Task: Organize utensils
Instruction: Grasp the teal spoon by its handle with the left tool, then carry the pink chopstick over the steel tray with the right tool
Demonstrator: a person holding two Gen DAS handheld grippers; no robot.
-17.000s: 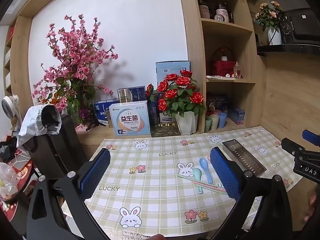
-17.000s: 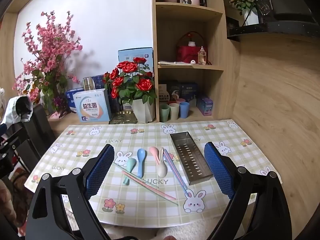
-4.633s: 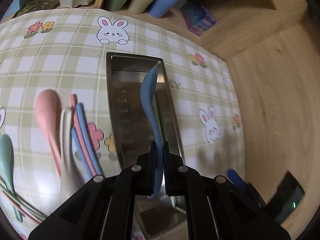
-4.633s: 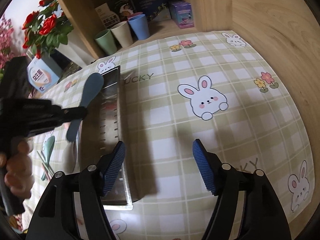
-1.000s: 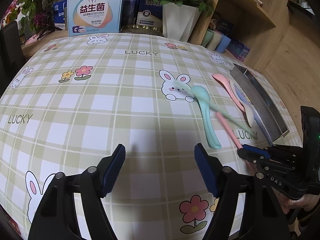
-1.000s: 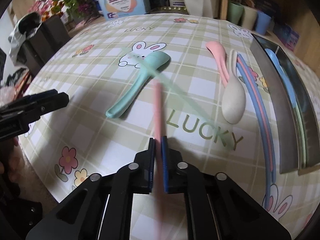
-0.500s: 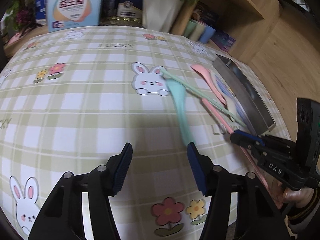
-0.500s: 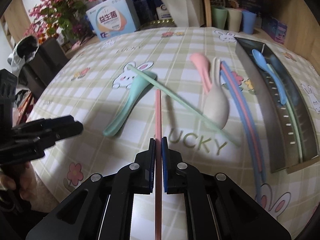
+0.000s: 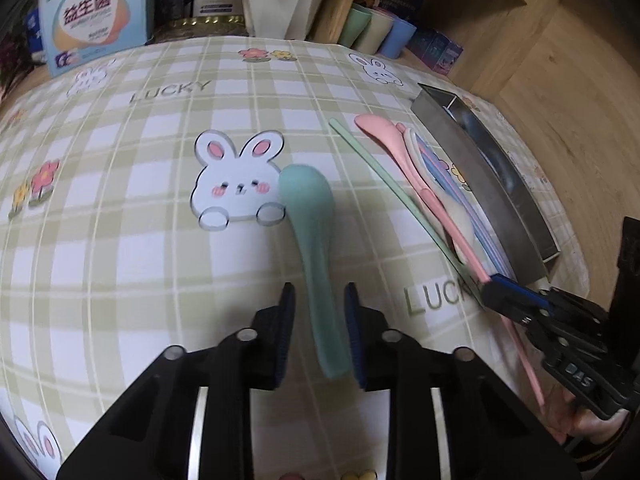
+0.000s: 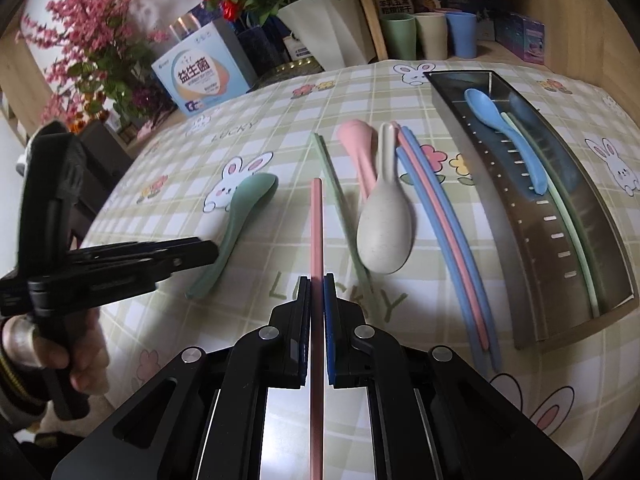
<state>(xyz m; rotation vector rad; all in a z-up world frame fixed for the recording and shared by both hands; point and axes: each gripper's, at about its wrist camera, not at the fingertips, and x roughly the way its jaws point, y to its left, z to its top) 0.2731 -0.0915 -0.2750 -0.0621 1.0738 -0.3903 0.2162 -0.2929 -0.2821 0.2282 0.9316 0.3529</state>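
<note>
A checked cloth printed with rabbits, flowers and the word LUCKY covers the desk. Along its far edge, at the top of the right wrist view, stand a white vase of red roses, a blue and white box, a spray of pink blossom and three cups in a wooden shelf unit.

The steel tray lies at the right of that view with a blue spoon and a green chopstick in it. On the cloth beside it lie blue and pink chopsticks, a beige spoon, a pink spoon and another green chopstick.

The right gripper is clamped on a pink chopstick, which points up the frame. The left gripper straddles the handle of the green spoon; its jaws have just been closing, and whether the pads press the handle yet cannot be told.

Half a second ago the left gripper stood much wider, with the spoon's handle tip just ahead of the pads. Seventeen seconds ago the tray was empty.
</note>
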